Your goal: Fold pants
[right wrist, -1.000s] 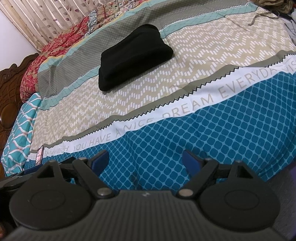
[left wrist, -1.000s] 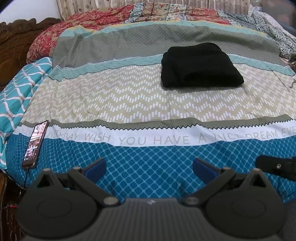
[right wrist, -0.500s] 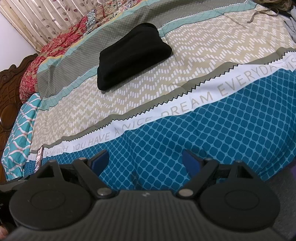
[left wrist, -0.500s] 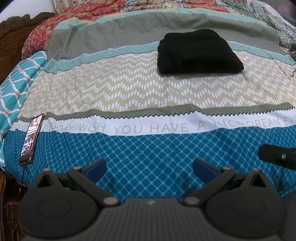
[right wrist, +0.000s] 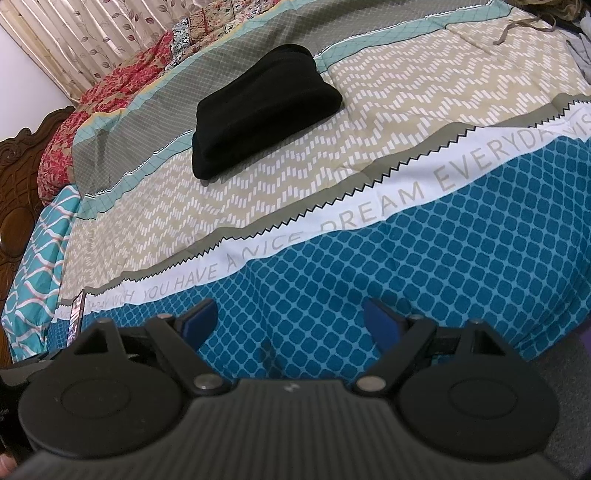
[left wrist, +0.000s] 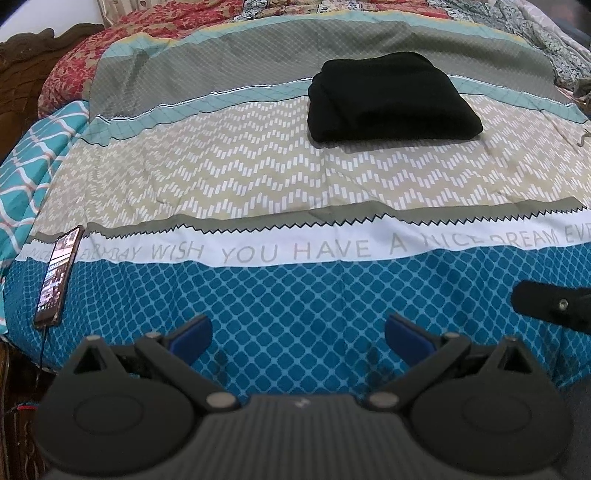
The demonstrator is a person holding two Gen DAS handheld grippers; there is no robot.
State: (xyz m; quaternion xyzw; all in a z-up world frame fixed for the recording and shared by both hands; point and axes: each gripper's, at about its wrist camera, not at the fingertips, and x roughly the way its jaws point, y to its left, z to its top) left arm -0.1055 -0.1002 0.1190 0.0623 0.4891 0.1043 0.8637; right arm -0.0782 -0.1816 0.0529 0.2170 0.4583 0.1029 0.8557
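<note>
The black pants (left wrist: 391, 98) lie folded into a thick compact bundle on the beige zigzag band of the bedspread, far from both grippers; they also show in the right wrist view (right wrist: 262, 107). My left gripper (left wrist: 298, 330) is open and empty, held over the blue diamond band near the bed's front edge. My right gripper (right wrist: 290, 319) is open and empty, also over the blue band. Part of the right gripper shows at the right edge of the left wrist view (left wrist: 554, 304).
A phone (left wrist: 59, 273) with a lit screen lies at the bed's left front edge, with a cable hanging down. A carved wooden headboard (right wrist: 18, 177) stands at the left. Red floral bedding (left wrist: 110, 55) is piled at the back. Loose cloth (right wrist: 517, 26) lies at the far right.
Both grippers stay open and empty. The left view has shifted slightly, dipping then rising; the pants lie unmoved.
</note>
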